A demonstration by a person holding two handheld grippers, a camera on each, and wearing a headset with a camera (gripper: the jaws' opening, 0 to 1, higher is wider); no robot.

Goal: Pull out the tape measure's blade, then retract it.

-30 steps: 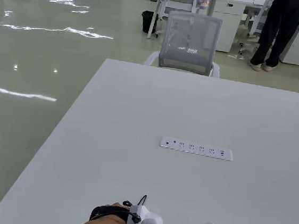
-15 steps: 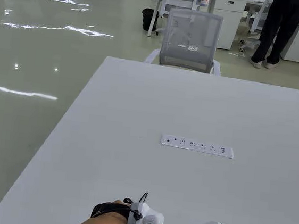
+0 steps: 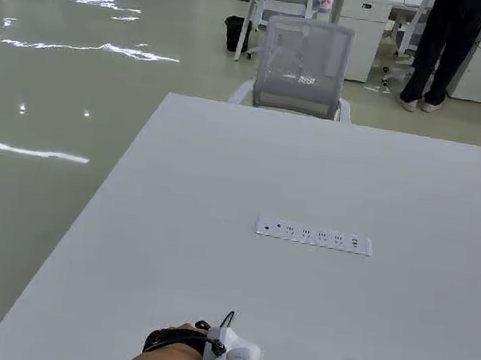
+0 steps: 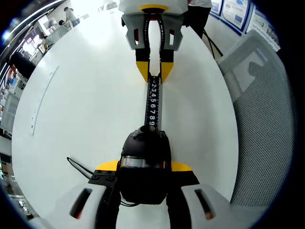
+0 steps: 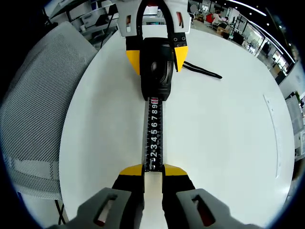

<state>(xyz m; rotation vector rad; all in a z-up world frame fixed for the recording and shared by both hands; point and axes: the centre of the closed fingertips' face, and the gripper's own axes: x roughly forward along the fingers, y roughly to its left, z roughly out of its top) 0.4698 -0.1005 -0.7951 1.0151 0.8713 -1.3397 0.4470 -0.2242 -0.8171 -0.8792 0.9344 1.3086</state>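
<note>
Left tool clamps tape measure; right tool pinches blade tip

On the desk, a power strip lies mid-surface, with an office chair behind the far edge. Near the front edge, the tape measure sits in the left gripper, its blade reaching across to the right gripper

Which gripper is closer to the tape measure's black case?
Left. The left gripper clamps the case itself; the right gripper pinches the tip of the blade, a pulled-out stretch away.
</note>
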